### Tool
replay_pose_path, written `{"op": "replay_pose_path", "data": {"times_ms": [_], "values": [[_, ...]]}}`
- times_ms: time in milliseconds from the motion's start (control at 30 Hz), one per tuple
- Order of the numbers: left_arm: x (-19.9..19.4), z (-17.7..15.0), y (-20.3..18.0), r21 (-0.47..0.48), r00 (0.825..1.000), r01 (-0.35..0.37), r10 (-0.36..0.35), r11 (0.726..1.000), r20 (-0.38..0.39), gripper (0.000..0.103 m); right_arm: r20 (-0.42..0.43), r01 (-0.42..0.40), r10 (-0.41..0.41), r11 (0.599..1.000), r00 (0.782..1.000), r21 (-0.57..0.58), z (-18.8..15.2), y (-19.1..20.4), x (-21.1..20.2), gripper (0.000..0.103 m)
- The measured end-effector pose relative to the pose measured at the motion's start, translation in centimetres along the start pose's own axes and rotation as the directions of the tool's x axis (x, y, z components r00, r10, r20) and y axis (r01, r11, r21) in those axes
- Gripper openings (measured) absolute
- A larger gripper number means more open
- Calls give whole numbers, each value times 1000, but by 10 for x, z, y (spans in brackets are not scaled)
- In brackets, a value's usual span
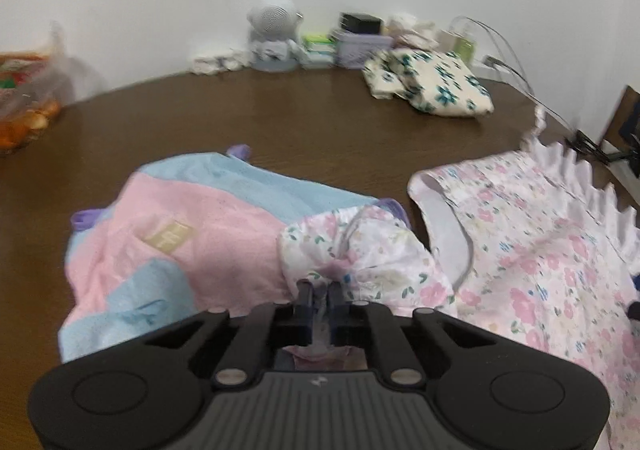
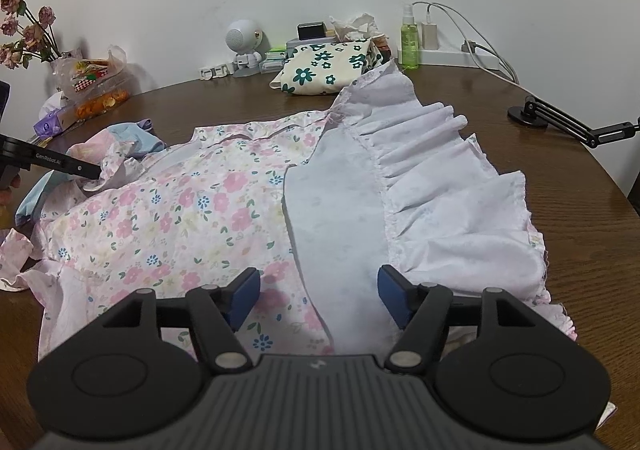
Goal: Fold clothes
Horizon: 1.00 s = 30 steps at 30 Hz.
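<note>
A pink floral dress (image 2: 180,217) with a white ruffled hem (image 2: 440,177) lies spread on the brown table (image 2: 580,209); part of it is folded over, showing the pale lining. My left gripper (image 1: 319,290) is shut on the dress's floral sleeve (image 1: 360,250), bunched at its tips. It shows in the right wrist view (image 2: 94,171) at the dress's left edge. My right gripper (image 2: 319,290) is open and empty, just above the dress's near edge. A pink and blue garment (image 1: 180,242) lies left of the dress.
A folded cream cloth with green flowers (image 2: 324,67) lies at the back. By the wall stand a white speaker figure (image 2: 244,45), boxes, a green spray bottle (image 2: 410,37) and a charger with cables. A snack bag (image 2: 96,85) and flowers (image 2: 24,29) are left. A black arm mount (image 2: 560,121) is right.
</note>
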<state>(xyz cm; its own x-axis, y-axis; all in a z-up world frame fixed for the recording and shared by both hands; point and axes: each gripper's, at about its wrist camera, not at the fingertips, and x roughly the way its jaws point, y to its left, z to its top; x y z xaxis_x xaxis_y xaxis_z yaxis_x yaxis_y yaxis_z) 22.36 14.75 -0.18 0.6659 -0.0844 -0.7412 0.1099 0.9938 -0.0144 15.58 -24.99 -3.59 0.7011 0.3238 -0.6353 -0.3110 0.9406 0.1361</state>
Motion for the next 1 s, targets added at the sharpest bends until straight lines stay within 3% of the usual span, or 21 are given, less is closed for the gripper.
{"op": "replay_pose_path", "data": {"times_ms": [133, 267, 367, 467, 533, 633, 733, 833, 933, 1000], "values": [[-27, 0, -1, -12, 995, -42, 42, 999, 91, 1, 0, 1, -1, 1000, 1000, -4, 0, 1, 0, 66], [-58, -4, 8, -76, 970, -147, 159, 986, 186, 1, 4, 4, -4, 1000, 1000, 4, -2, 1, 0, 66], [-65, -12, 21, -149, 956, -201, 227, 968, 186, 1, 9, 7, -7, 1000, 1000, 12, -3, 1, 0, 66], [-53, -21, 28, -180, 960, -226, 250, 957, 127, 1, 9, 1, -1, 1000, 1000, 12, -4, 2, -1, 66], [-42, -25, 32, -213, 964, -229, 251, 950, 83, 5, 8, 0, 0, 1000, 1000, 6, -4, 2, -1, 66], [-41, -33, 40, -269, 970, -202, 230, 942, 79, 11, 7, -27, 27, 999, 1000, 29, -4, -2, -4, 66], [-60, -34, 40, -286, 958, -216, 259, 934, 125, 30, 36, -37, 36, 998, 999, 44, 0, -10, -15, 66], [-79, -32, 35, -250, 943, -216, 268, 944, 197, 31, 69, -21, 20, 1000, 997, 15, 4, -10, -27, 66], [-78, -24, 21, -156, 953, -174, 206, 972, 223, 26, 65, -25, 28, 999, 997, -45, 12, 0, -23, 53], [-66, -17, 7, -72, 964, -151, 163, 986, 212, 16, 41, -55, 60, 992, 997, -111, 19, 17, -12, 31]]}}
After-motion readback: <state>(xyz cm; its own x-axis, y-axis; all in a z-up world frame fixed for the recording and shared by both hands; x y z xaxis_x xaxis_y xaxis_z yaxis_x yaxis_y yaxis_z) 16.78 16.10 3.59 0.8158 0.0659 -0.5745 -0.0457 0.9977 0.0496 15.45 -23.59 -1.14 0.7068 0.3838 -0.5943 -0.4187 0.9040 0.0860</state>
